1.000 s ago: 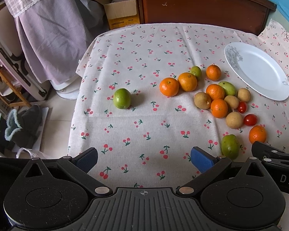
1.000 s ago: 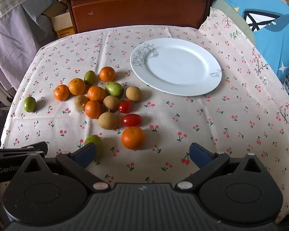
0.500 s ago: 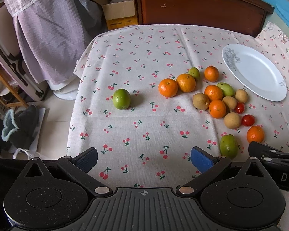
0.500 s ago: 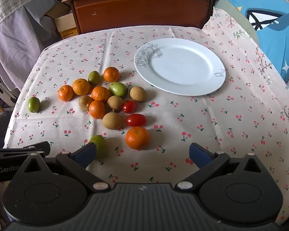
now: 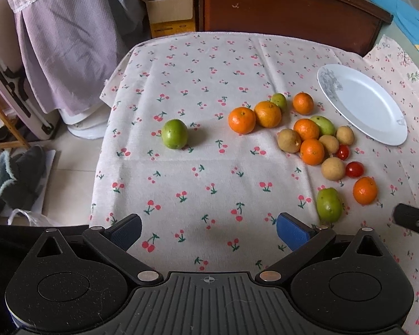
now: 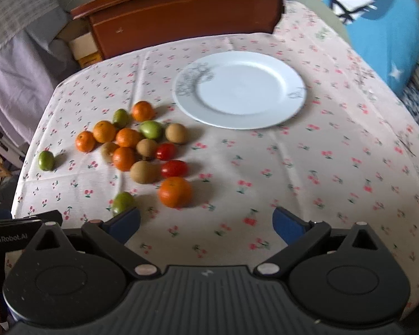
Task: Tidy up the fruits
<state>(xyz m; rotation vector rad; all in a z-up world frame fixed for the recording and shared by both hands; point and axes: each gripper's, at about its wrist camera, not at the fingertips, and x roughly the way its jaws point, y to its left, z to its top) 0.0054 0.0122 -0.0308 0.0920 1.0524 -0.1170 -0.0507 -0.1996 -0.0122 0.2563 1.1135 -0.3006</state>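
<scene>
Now the biggest thing is the surface under a white cherry-print cloth (image 5: 209, 89), and next the round white china plate with grey scrollwork (image 6: 240, 89), which carries nothing yet. Since a second ago the right wrist view has swung and blurred, so the plate sits more to the middle and the fruit lower left; the right gripper (image 6: 206, 220) has been turning, likely toward a first pick, though nothing has been moved. Its blue-padded fingers stand wide apart with nothing between them. The left gripper (image 5: 208, 227) has barely shifted, and its fingers are likewise spread wide and empty. Loose on the cloth beside the plate lies the heap of fruit: small round orange mandarins (image 6: 127, 136), brown longan-like fruits (image 6: 145, 171), green oval fruits (image 6: 151, 129) and red cherry tomatoes (image 6: 174, 168). One mandarin (image 6: 175, 191) lies nearest the right fingers, and a single green fruit (image 5: 174, 134) sits well apart to the left
</scene>
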